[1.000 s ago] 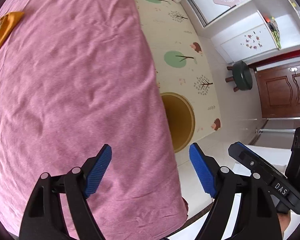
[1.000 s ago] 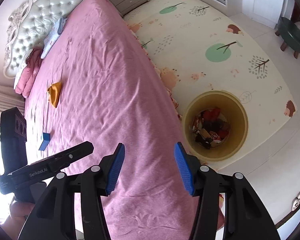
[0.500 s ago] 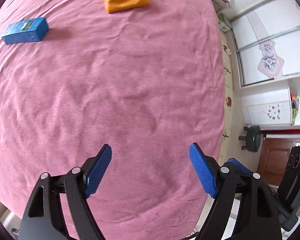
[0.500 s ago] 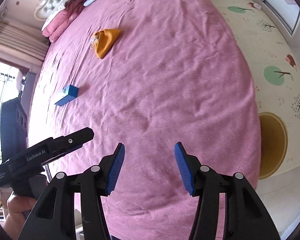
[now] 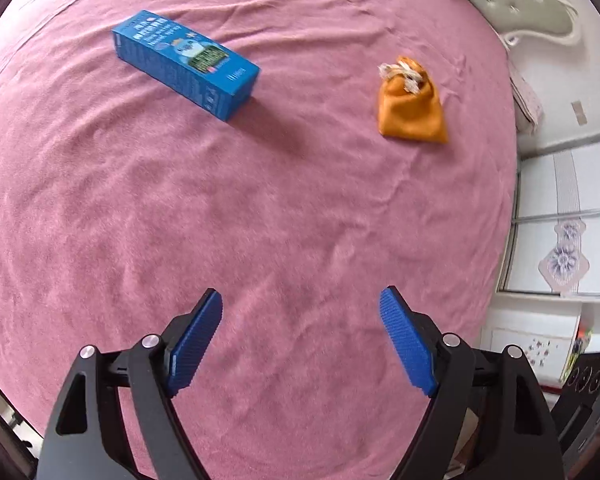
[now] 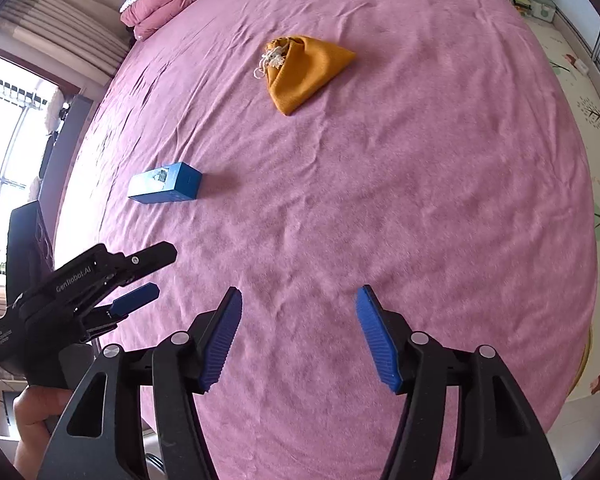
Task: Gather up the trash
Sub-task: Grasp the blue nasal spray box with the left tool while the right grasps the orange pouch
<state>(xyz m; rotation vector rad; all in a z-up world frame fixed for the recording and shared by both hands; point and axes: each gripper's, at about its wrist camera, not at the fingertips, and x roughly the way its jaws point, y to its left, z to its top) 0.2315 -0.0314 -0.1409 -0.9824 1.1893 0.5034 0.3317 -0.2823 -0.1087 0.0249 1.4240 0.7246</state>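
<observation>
A blue carton (image 5: 186,65) lies flat on the pink bedspread (image 5: 260,220), far left in the left wrist view. An orange drawstring pouch (image 5: 411,107) lies to its right. Both also show in the right wrist view: the carton (image 6: 165,188) at mid left, the pouch (image 6: 306,70) farther off. My left gripper (image 5: 301,344) is open and empty, above the bedspread, well short of both. My right gripper (image 6: 299,336) is open and empty too. The left gripper also shows at the left of the right wrist view (image 6: 134,284).
A tufted headboard (image 5: 512,4) and folded pink bedding (image 6: 168,4) lie at the bed's far end. A patterned floor mat (image 6: 592,140) runs along the bed's right side. A window with curtains (image 6: 16,100) is on the left. White cabinets (image 5: 560,240) stand to the right.
Both grippers swung away from the yellow bin on the floor and over the bed. The carton and pouch came into view and now look nearer. Both grippers stayed open.
</observation>
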